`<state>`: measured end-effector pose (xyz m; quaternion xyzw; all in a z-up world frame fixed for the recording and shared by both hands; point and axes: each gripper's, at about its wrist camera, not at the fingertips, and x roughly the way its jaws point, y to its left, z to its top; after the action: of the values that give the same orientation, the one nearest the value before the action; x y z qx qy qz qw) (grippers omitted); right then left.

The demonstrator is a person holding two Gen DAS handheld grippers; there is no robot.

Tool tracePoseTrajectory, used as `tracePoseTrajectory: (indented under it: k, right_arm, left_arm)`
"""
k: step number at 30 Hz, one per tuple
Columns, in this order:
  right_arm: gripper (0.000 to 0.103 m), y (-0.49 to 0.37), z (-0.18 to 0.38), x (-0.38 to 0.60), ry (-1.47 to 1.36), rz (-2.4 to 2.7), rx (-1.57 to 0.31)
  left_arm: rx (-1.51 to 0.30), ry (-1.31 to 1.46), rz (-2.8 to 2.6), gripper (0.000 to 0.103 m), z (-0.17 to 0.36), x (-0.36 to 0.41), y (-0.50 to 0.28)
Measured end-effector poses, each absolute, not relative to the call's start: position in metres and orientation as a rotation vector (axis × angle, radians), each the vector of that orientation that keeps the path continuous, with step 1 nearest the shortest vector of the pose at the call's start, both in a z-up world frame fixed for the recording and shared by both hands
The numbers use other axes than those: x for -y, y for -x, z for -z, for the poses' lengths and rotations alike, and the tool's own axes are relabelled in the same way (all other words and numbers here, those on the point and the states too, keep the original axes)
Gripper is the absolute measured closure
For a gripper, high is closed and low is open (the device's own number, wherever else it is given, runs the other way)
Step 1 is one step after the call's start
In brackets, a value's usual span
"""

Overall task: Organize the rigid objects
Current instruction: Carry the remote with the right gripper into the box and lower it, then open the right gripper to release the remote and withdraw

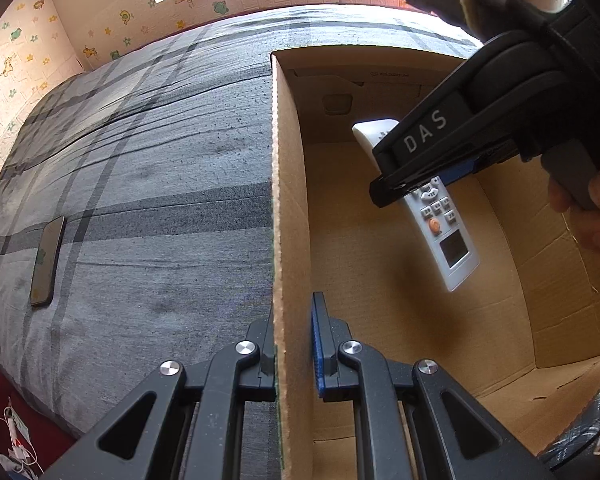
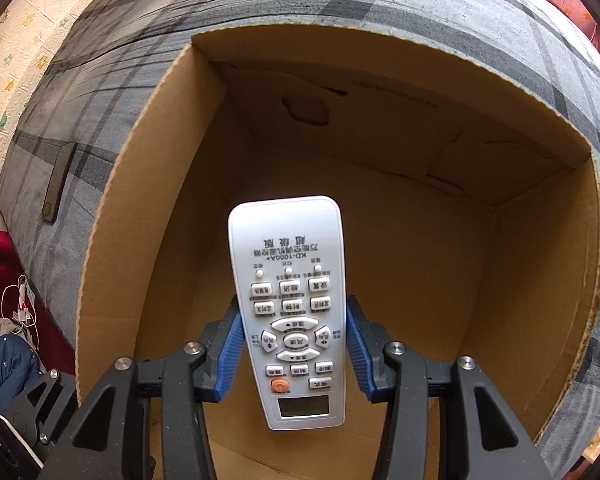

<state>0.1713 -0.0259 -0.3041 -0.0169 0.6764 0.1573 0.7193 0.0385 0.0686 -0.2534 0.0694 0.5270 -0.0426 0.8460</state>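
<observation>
Only the left view shows the phone (image 1: 47,262) (screen dark).

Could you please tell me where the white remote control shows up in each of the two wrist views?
Left wrist view: the remote control is right of centre, held over the open cardboard box by the right gripper.
Right wrist view: it is at lower centre, clamped between the blue pads.
Shared landmark: the dark phone on the grey plaid cover.
</observation>
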Motion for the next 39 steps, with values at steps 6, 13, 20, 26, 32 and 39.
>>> tracePoseTrajectory:
  k: [6,13,20,26,32,39]
  right_arm:
    - [0.052,-0.179,0.325,0.021,0.032,-0.327,-1.529]
    - [0.051,-0.179,0.334,0.021,0.030,-0.332,-1.549]
    - [0.037,-0.178,0.320,0.021,0.064,-0.329,-1.499]
    - [0.033,-0.175,0.303,0.020,0.069,-0.322,-1.460]
    - [0.032,-0.164,0.279,0.021,0.108,-0.299,-1.382]
    - [0.026,-0.147,0.238,0.036,0.130,-0.245,-1.312]
  left_arm:
    - [-1.112,-0.146,0.089,0.091,0.254,-0.070,-0.039]
    - [-1.113,-0.143,0.091,0.091,0.254,-0.071,-0.040]
    - [-1.114,-0.145,0.088,0.091,0.255,-0.071,-0.040]
    - [-1.114,-0.143,0.089,0.091,0.255,-0.072,-0.040]
    - [-1.115,-0.137,0.089,0.091,0.254,-0.074,-0.040]
    - [-1.113,-0.143,0.085,0.091,0.255,-0.074,-0.040]
